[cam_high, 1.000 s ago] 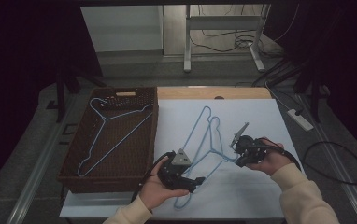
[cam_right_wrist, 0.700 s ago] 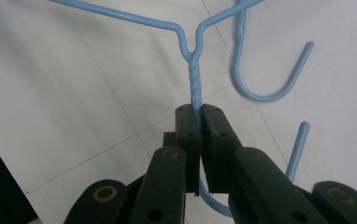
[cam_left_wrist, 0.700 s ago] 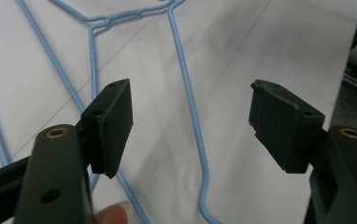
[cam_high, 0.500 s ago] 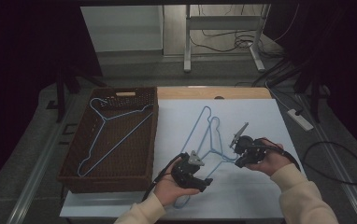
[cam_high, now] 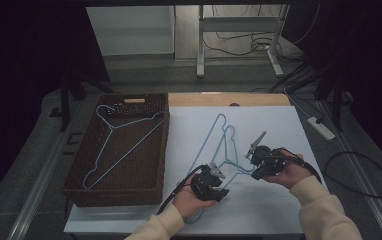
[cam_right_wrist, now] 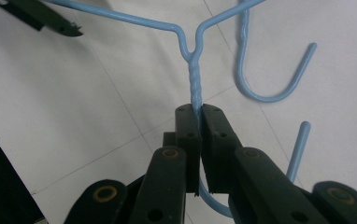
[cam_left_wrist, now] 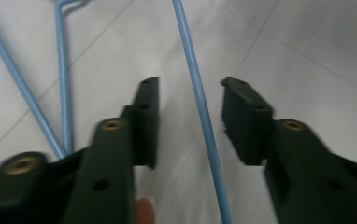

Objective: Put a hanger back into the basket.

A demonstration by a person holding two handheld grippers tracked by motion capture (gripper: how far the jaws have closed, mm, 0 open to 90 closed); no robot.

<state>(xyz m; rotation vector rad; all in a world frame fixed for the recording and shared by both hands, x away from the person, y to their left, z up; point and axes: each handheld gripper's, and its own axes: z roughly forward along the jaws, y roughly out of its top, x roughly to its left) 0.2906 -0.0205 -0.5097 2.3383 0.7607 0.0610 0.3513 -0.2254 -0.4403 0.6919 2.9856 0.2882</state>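
On the white counter (cam_high: 274, 200), right of the brown basket (cam_high: 79, 165), two blue wire hangers lie overlapping. The right gripper (cam_right_wrist: 199, 140) has its jaws clamped on the twisted neck of the nearer hanger (cam_right_wrist: 193, 70). The left gripper (cam_left_wrist: 190, 116) sits to the near left with its jaws spread, a blue wire of the hanger running between them untouched; another hanger (cam_high: 114, 145) lies in the basket.

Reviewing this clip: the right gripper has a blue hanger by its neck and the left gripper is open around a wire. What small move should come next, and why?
Probably close the left gripper. Its jaws stand apart on either side of one blue wire of the hanger without touching it, while the right gripper is clamped on the twisted neck. A second grip would likely steady the hanger for lifting toward the basket.
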